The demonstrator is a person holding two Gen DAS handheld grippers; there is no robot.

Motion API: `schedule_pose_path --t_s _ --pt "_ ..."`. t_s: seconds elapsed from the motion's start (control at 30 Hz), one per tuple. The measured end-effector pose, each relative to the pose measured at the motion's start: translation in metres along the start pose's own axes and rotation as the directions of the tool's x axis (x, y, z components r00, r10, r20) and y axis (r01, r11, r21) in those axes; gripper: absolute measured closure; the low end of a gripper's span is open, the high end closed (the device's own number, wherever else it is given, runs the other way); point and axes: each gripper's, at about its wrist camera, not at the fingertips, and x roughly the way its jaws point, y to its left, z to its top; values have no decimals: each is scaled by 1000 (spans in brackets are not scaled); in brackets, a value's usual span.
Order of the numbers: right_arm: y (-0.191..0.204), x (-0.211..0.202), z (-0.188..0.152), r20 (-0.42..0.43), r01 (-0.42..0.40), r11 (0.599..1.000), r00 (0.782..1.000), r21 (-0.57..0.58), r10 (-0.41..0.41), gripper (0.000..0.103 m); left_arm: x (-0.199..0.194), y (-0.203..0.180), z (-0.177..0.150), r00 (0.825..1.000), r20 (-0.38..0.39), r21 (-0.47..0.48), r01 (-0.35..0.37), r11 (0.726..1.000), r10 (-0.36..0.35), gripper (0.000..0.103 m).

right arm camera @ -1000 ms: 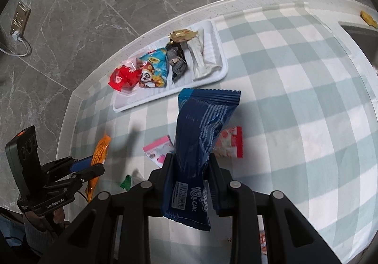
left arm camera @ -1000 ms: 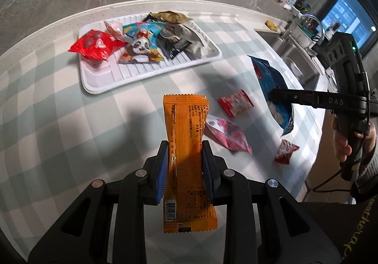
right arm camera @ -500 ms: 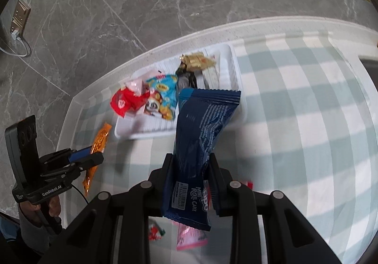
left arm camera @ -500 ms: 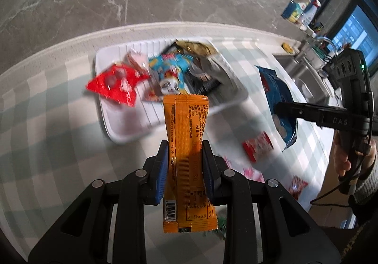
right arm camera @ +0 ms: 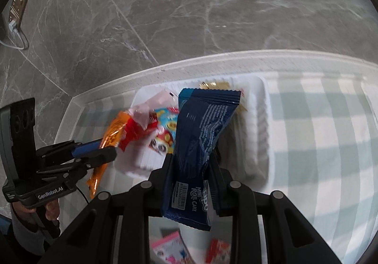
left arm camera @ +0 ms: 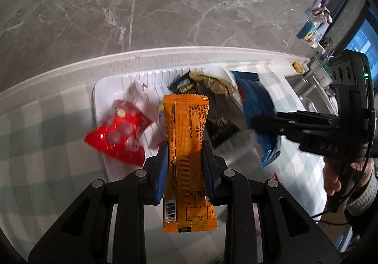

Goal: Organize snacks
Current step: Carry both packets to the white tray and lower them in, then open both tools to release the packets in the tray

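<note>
Left tongs pinch the orange bar, right tongs the blue cake, both above the tray, ready to drop in.

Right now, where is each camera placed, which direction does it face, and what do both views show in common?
Left wrist: sits on the left hand-held gripper, looking down along its fingers at the orange packet it clamps above the white tray; the right hand-held gripper and its hand show.
Right wrist: sits on the right hand-held gripper, looking down at its blue roll cake packet; the left hand-held gripper shows.
Shared: tray, red packet, both carried packets, checked cloth.
</note>
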Motion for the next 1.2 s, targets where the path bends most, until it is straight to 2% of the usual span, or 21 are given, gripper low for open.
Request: schedule_pose_path --t_s 0.3,0.63,0.83,0.97,1.2 --pt "6 36 30 -19 11 998 1000 -62 -13 73 27 6 34 1000 7 -24 -20 1000 20 78" --pt "4 64 37 -42 47 994 998 -99 -51 73 61 1 54 998 3 8 -66 998 66 77" --pt "-1 62 35 -26 42 997 999 -71 -44 68 74 1 51 995 -10 16 -101 995 101 71" --pt "-3 56 31 -11 36 997 999 -62 -37 66 72 -2 50 993 4 27 -116 993 116 62" --pt "-6 37 23 23 26 999 999 -37 -25 65 57 -4 48 991 32 32 -127 991 126 60"
